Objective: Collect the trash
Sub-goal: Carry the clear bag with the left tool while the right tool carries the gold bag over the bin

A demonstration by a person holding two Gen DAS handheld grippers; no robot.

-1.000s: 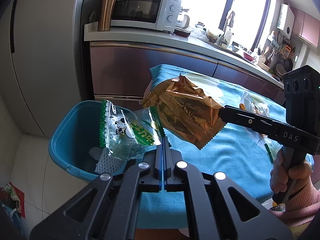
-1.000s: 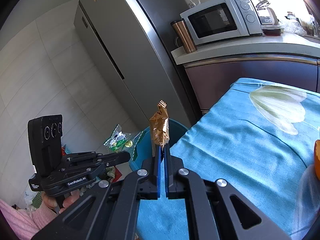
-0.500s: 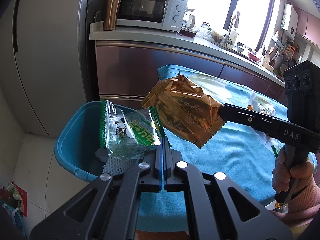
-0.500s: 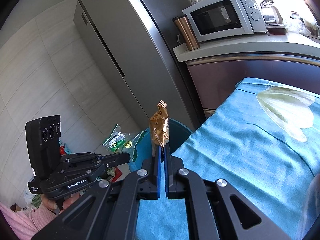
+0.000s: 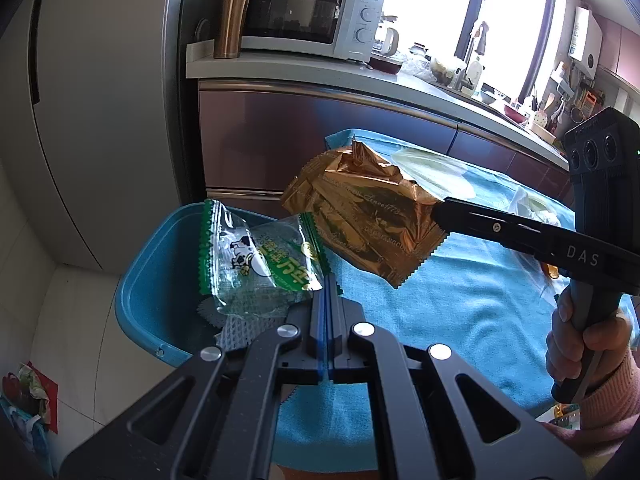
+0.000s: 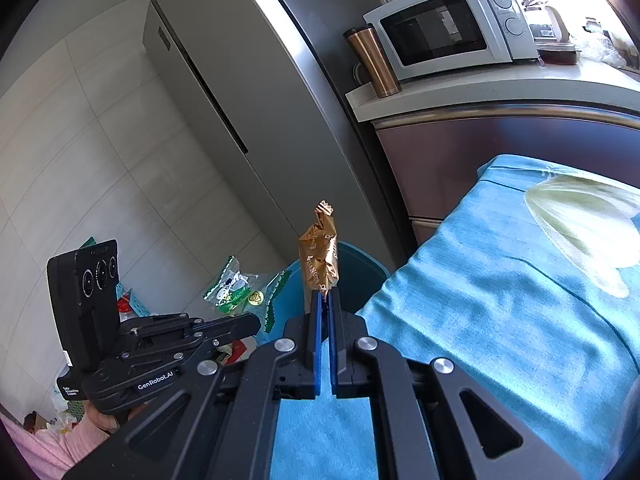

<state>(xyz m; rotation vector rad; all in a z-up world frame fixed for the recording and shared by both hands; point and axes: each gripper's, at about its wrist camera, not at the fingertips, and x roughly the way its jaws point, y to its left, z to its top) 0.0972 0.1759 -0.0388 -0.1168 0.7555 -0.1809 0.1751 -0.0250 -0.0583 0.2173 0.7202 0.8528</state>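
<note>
My left gripper point(image 5: 327, 280) is shut on a clear green-edged snack wrapper point(image 5: 260, 260) that hangs over the blue bin point(image 5: 160, 264). My right gripper point(image 6: 325, 296) is shut on a crumpled gold foil wrapper point(image 6: 320, 256), held upright above the table's left end. In the left wrist view the gold wrapper point(image 5: 360, 220) sits just right of the green one, pinched by the right gripper point(image 5: 440, 212). In the right wrist view the left gripper point(image 6: 256, 320) and its green wrapper point(image 6: 236, 292) are low on the left, beside the bin point(image 6: 356, 276).
A table under a blue cloth point(image 5: 460, 300) fills the right, with more wrappers point(image 5: 536, 208) at its far end. Behind are a counter with a microwave point(image 5: 304, 24) and copper tumbler point(image 5: 230, 20), and a fridge point(image 6: 248, 100). Red and green litter point(image 5: 28, 392) lies on the floor.
Both wrappers stay gripped. The view has drifted left, so the bin and counter sit further right and the bin lies more under the two wrappers.
</note>
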